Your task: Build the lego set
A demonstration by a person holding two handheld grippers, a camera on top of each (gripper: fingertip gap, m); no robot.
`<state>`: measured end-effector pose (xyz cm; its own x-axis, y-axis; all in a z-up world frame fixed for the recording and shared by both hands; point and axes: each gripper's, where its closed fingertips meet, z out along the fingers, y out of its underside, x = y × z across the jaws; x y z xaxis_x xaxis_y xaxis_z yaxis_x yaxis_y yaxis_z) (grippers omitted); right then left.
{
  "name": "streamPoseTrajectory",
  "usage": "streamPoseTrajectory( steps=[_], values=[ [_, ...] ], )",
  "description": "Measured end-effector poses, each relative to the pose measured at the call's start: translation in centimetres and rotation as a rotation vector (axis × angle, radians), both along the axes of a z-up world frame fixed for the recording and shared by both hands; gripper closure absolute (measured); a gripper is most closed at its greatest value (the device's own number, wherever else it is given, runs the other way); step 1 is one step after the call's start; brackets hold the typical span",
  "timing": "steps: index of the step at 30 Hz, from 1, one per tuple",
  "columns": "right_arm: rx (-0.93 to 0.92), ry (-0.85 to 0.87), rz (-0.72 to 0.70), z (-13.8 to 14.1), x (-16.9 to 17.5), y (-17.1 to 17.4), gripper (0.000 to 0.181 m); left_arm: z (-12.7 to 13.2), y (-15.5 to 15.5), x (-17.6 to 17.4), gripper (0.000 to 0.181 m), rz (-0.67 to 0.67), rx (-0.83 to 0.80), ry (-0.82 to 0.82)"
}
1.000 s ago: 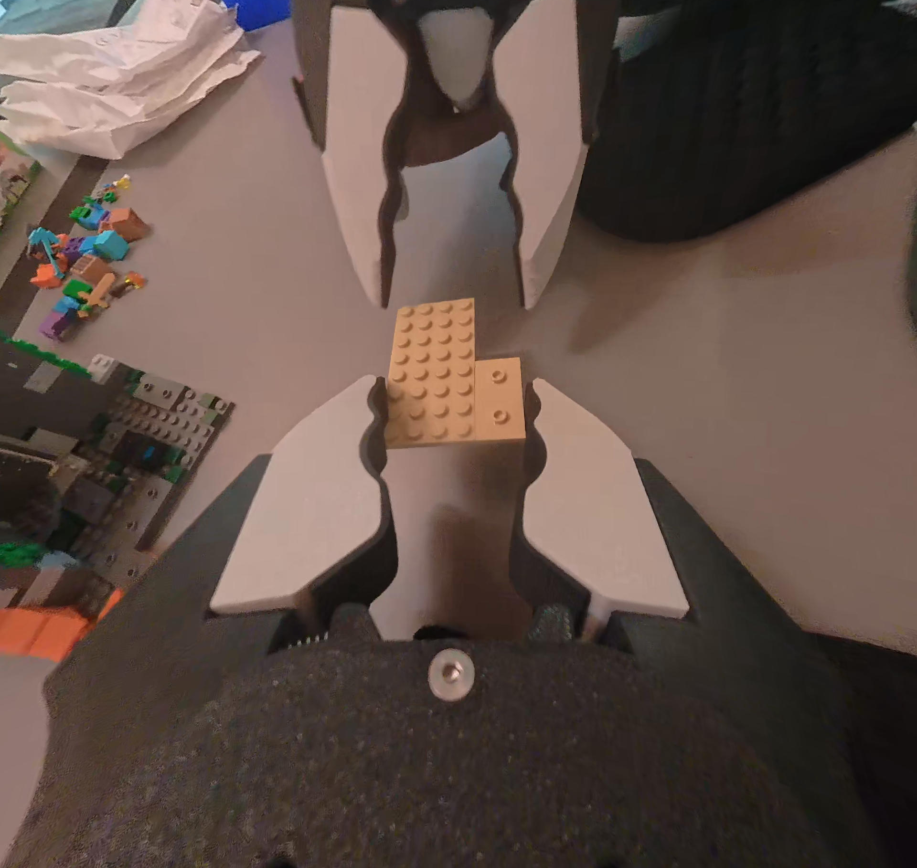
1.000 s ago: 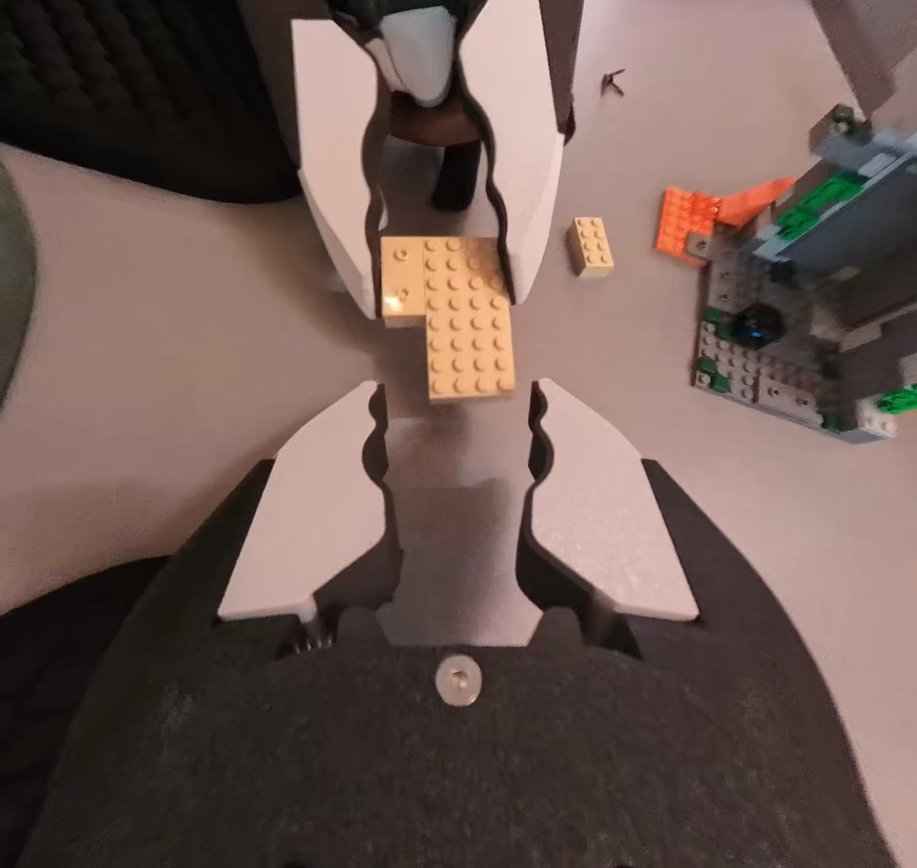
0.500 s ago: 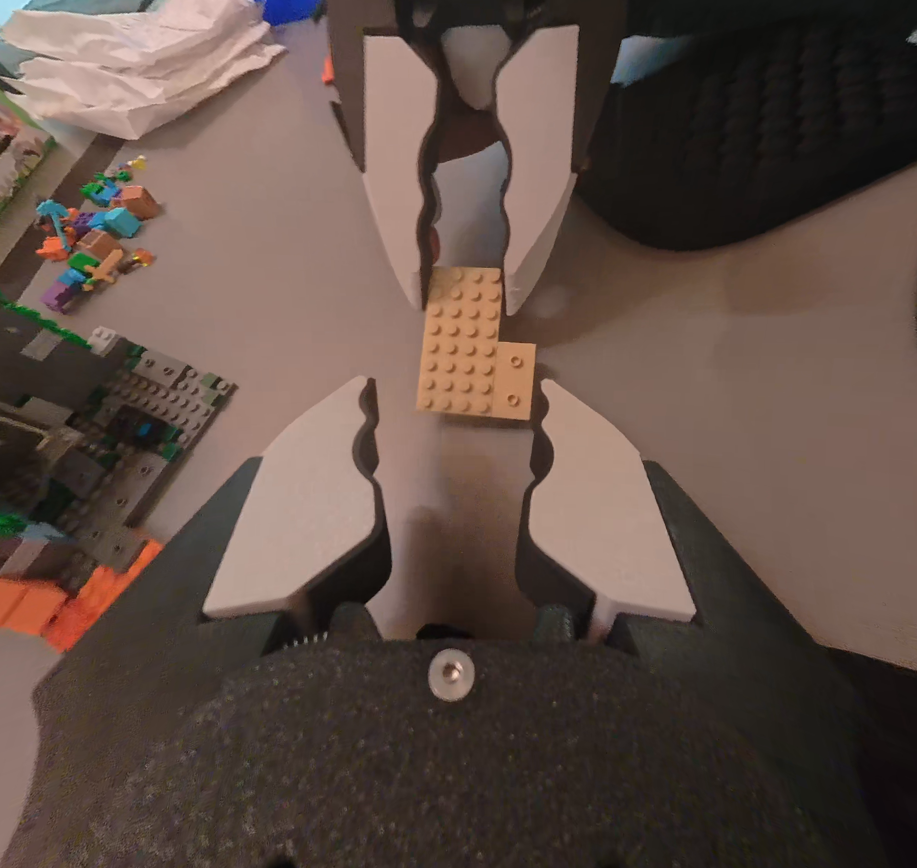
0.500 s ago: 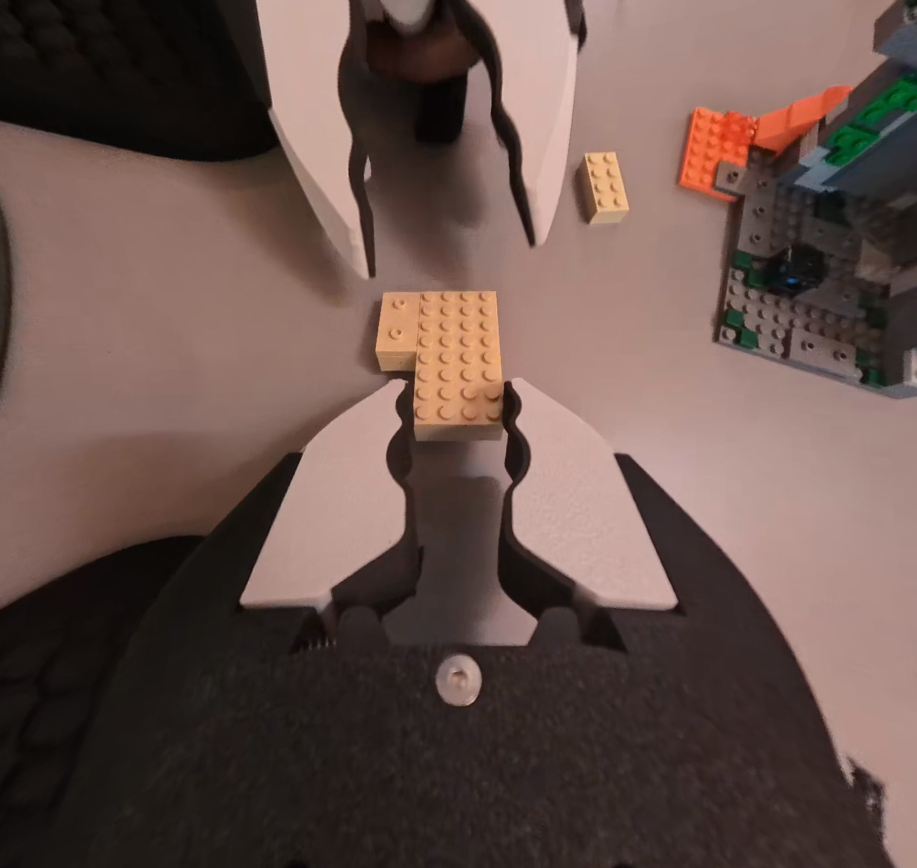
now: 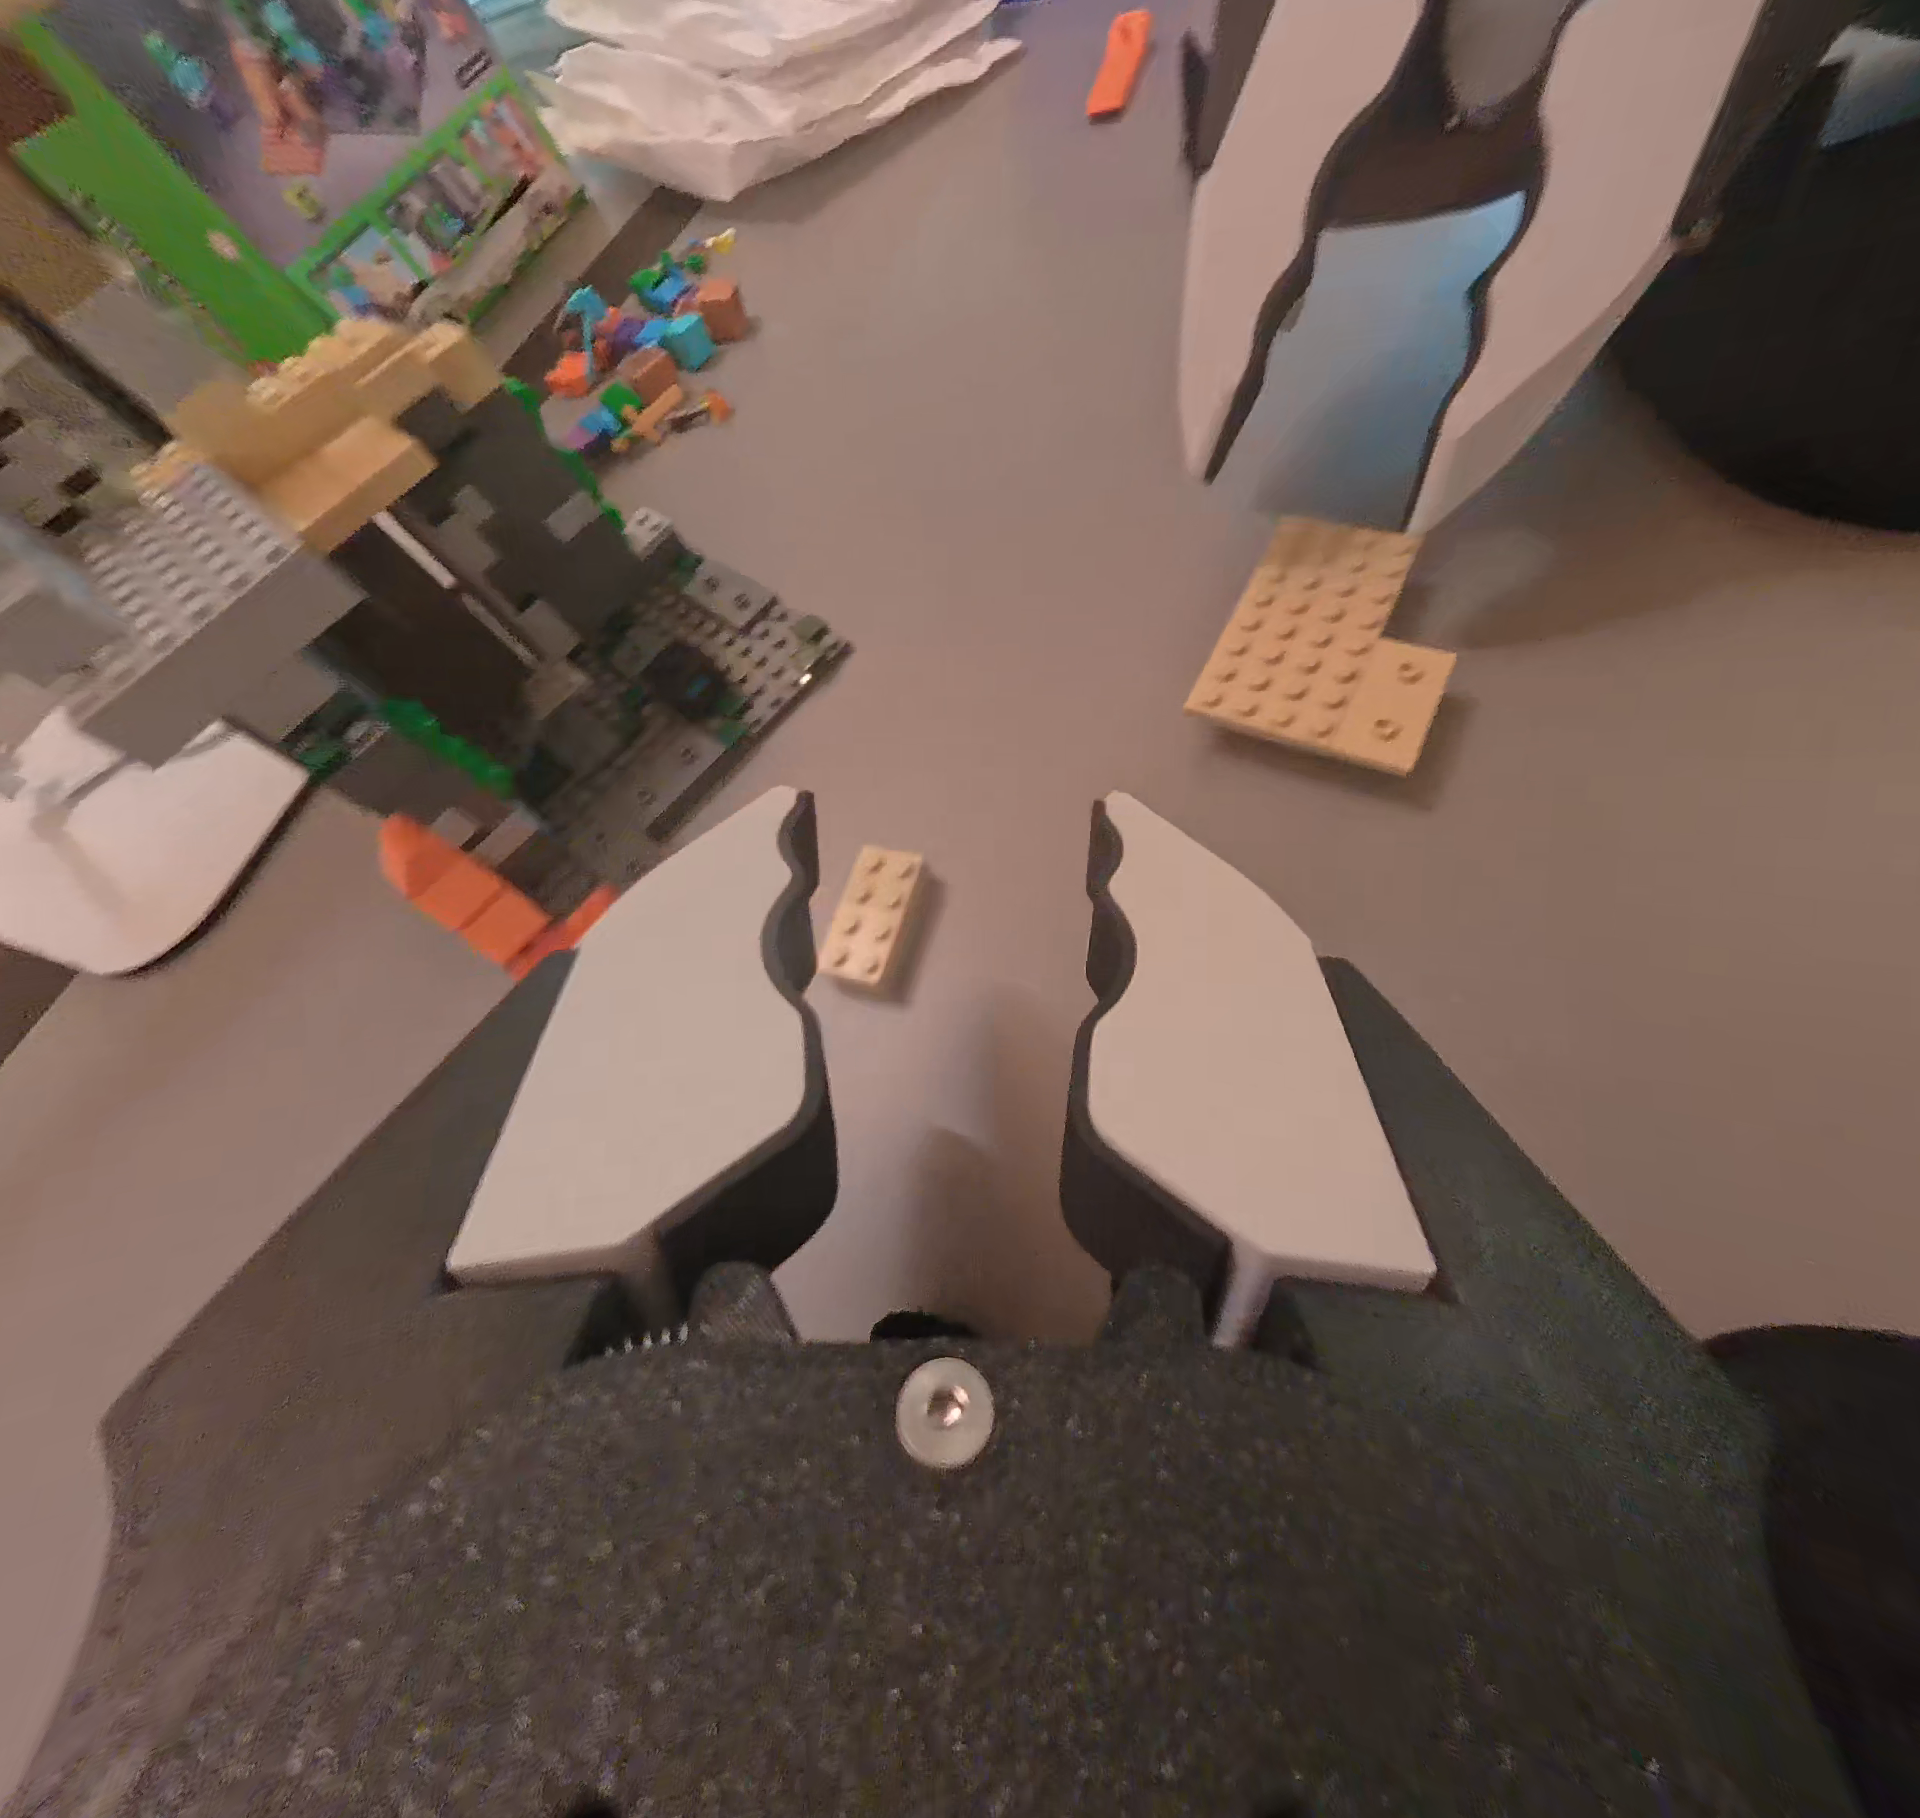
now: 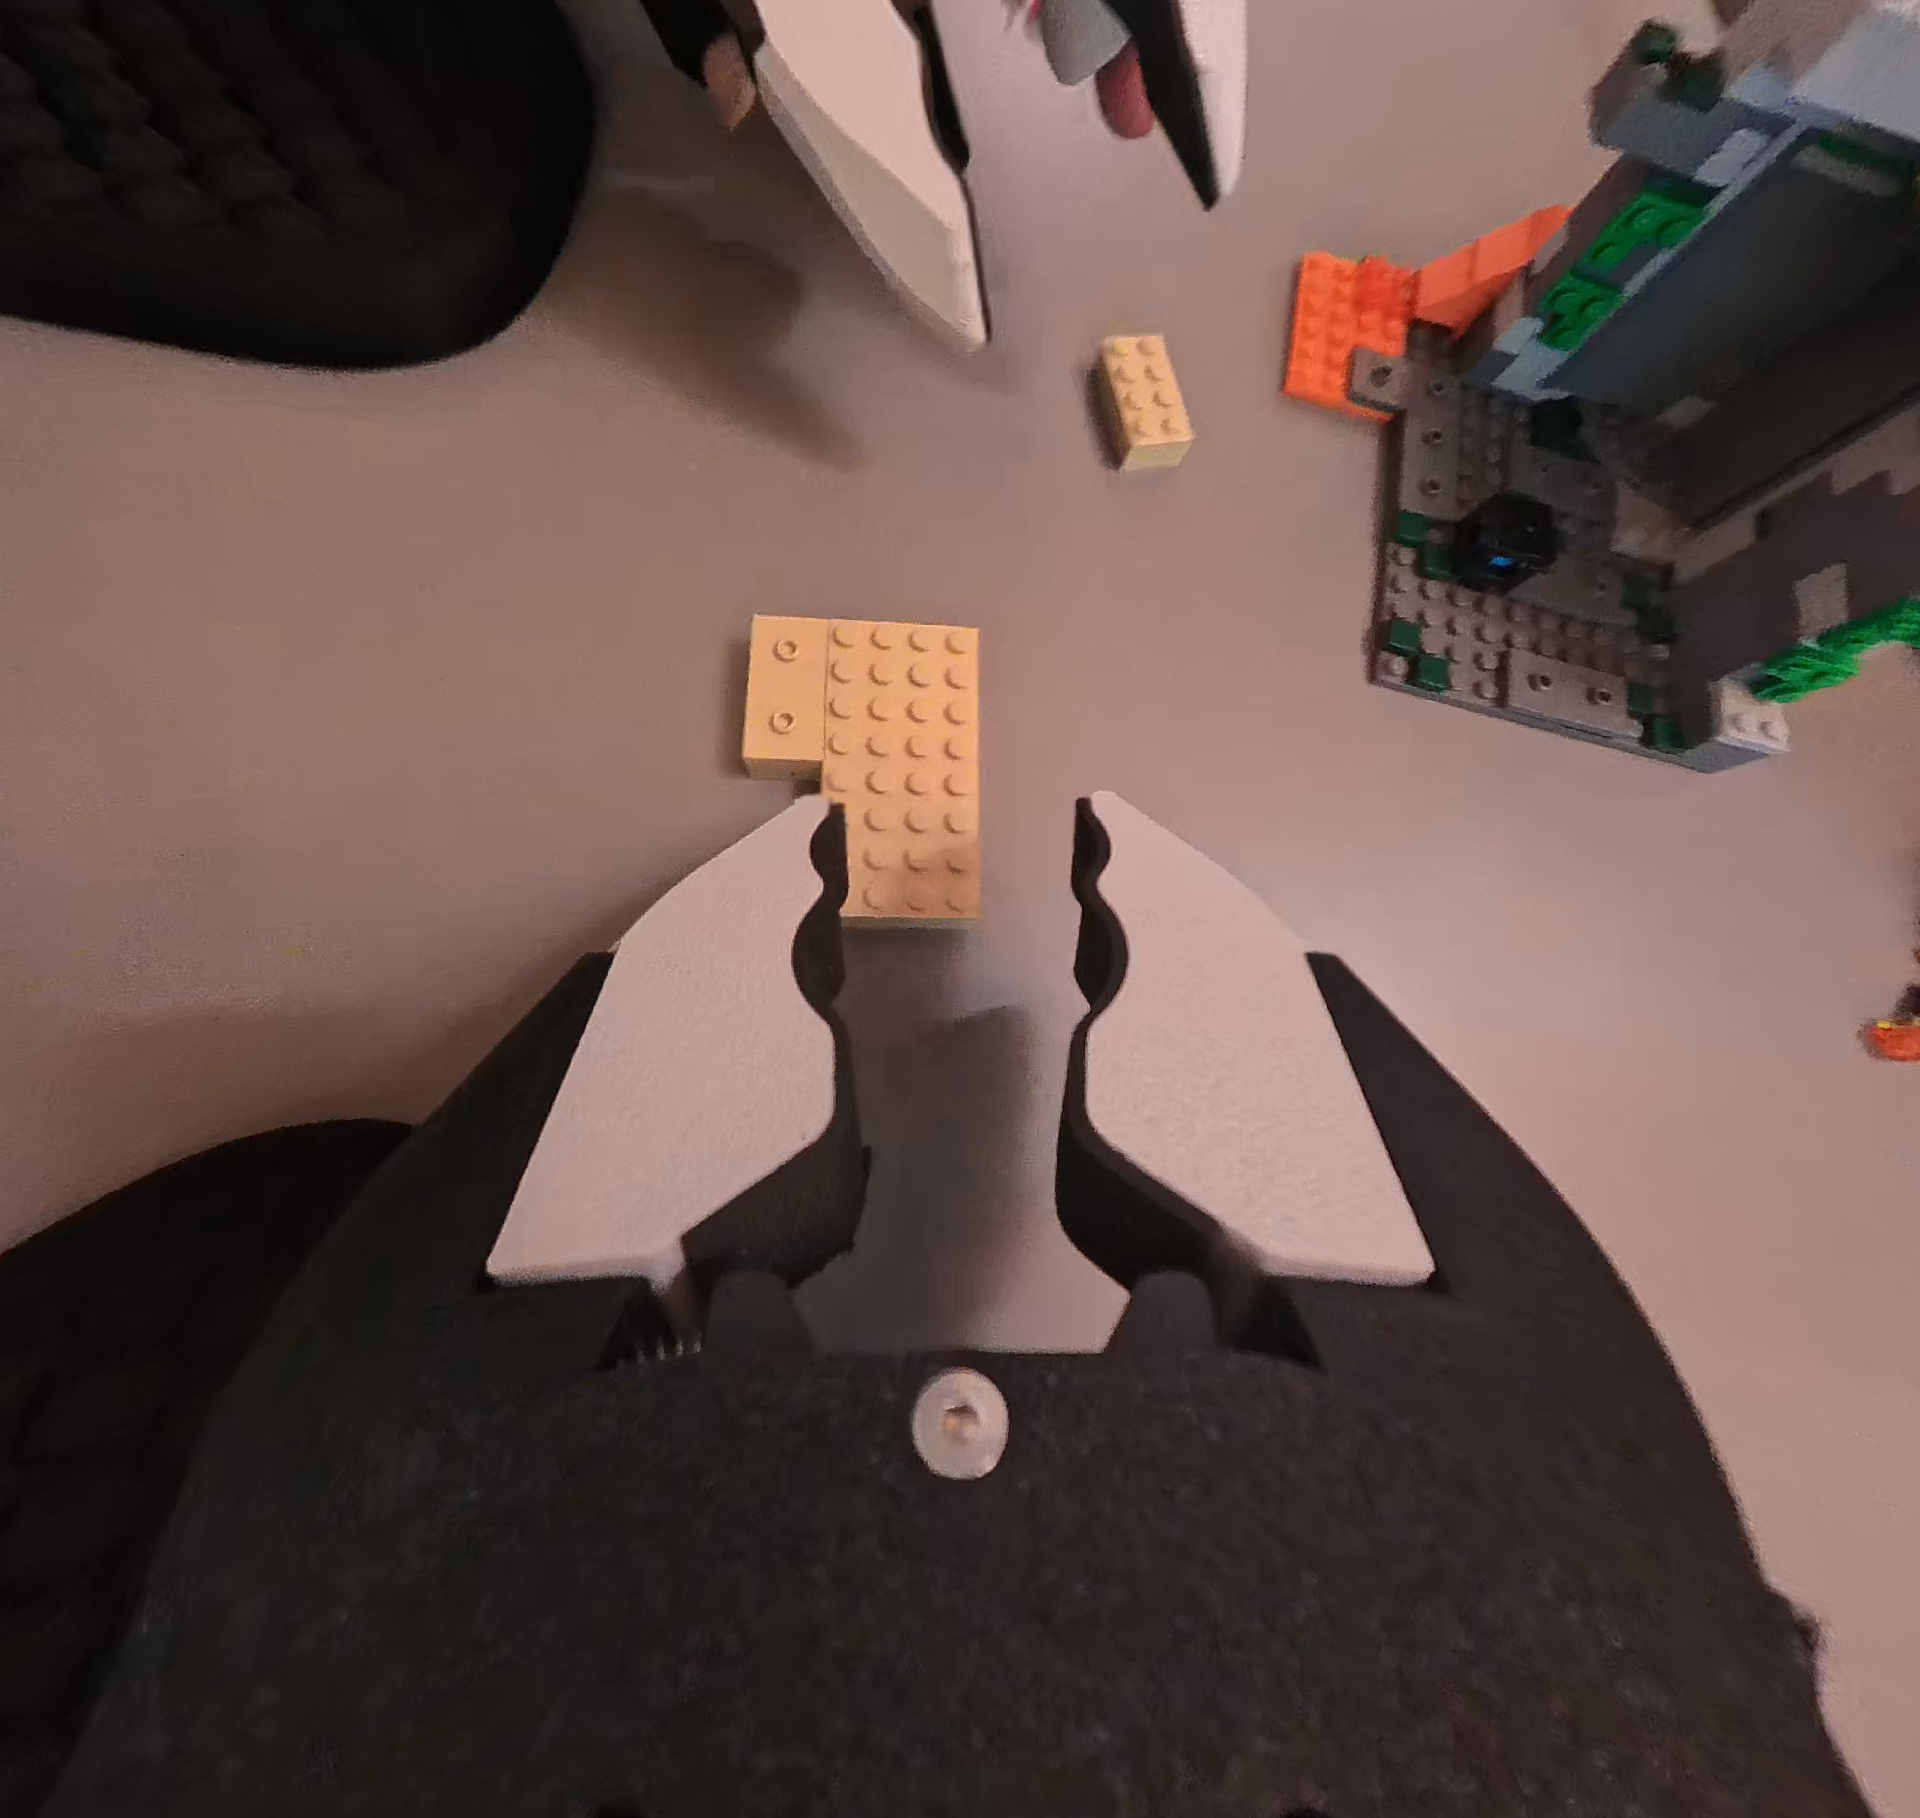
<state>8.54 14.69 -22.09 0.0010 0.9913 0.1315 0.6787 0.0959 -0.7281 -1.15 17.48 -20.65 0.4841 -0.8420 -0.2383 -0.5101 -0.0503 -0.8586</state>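
While both tools hang over the grey tabletop (image 5: 987, 480) with nothing in their grip, the left tongs (image 5: 943, 812) stand spread apart, and a small tan brick (image 5: 875, 921) lies flat on the tabletop between their tips, close to the left finger. The right tongs (image 6: 951, 807) are likewise parted and empty; the near end of the tan plate assembly (image 6: 868, 755) lies between their tips, just beside the left finger, whether touching it cannot be told. That assembly is a wide studded plate with a smaller tan piece joined at its far left corner. Seen from the left tongs, the same assembly (image 5: 1325, 651) lies ahead and to the right, under the tips of the right tongs (image 5: 1314, 480). From the right tongs, the small brick (image 6: 1143, 402) sits farther ahead and slightly right, below the left tongs (image 6: 1096, 251). Left of the left tongs rises the partly built grey, green and tan model (image 5: 416, 573) with orange pieces (image 5: 468, 895) at its near corner; beyond it lie scattered colourful pieces (image 5: 649, 366), the set's box (image 5: 260, 127) and crumpled white bags (image 5: 790, 75).
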Motion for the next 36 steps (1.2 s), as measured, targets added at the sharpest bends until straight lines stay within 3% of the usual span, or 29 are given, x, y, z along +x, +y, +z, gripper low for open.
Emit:
streamPoseTrajectory(
  steps=[6,14,16,17,28,32,34,36],
  values=[
    [-0.071,0.167,-0.024,1.6,0.6,1.3,0.146,-2.0,1.4,-3.5,0.133,0.065,-0.102,0.073],
    [-0.163,0.231,-0.014,1.7,0.4,1.2,0.149,-4.3,2.1,-2.0,0.143,0.05,-0.199,0.193],
    [-0.157,0.224,-0.012,1.5,0.2,1.1,0.149,-4.4,2.2,-1.6,0.164,0.052,-0.199,0.217],
    [-0.155,0.221,-0.012,1.4,0.2,1.1,0.149,-4.4,2.3,-1.4,0.164,0.056,-0.172,0.235],
    [-0.151,0.307,-0.031,2.6,-2.0,0.1,0.148,1.2,-1.9,5.5,0.165,-0.048,0.077,0.193],
    [-0.196,0.364,-0.009,3.3,-2.6,-0.7,0.148,1.6,-3.0,6.9,0.165,-0.084,0.129,0.189],
    [-0.166,0.37,0.01,3.4,-2.6,-0.8,0.162,1.4,-3.3,7.1,0.165,-0.097,0.123,0.183],
    [-0.142,0.363,0.04,3.2,-2.4,-1.1,0.164,1.3,-3.7,7.2,0.165,-0.116,0.119,0.178]
  ],
)
